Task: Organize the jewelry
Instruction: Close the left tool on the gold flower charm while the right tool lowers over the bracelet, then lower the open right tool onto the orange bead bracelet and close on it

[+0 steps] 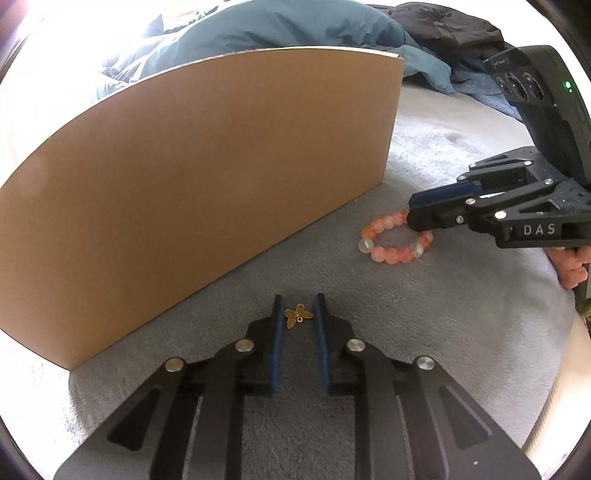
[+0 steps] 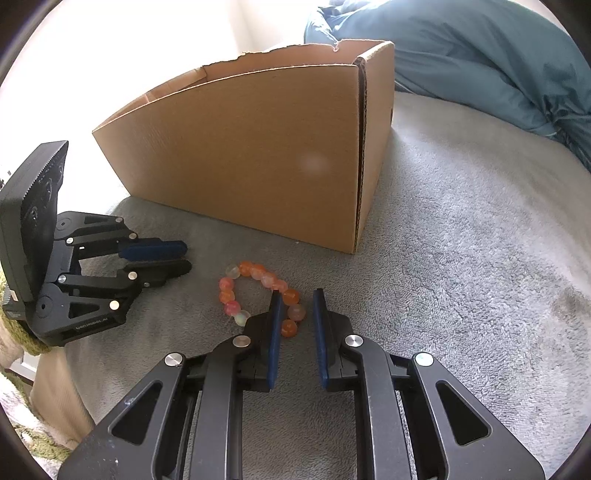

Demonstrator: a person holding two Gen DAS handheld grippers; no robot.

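A small gold butterfly charm [image 1: 297, 316] lies on the grey blanket [image 1: 332, 266] in front of a cardboard box [image 1: 221, 166]. My left gripper [image 1: 298, 304] has its pads against the charm's two sides, with the jaws set narrow. In the right wrist view the left gripper [image 2: 186, 256] shows from the side and the charm is hidden. A bracelet of orange, pink and clear beads [image 2: 227, 284] lies to the right of the charm. My right gripper [image 2: 297, 299] is shut narrowly on one side of its loop. From the left the right gripper's [image 1: 410, 212] tips rest over the bracelet [image 1: 384, 253].
The open-topped cardboard box [image 2: 258, 155] stands just behind both pieces. A teal duvet [image 2: 461, 55] and dark clothing [image 1: 443, 26] are bunched behind it. A person's hand [image 1: 572, 269] holds the right gripper near the blanket's right edge.
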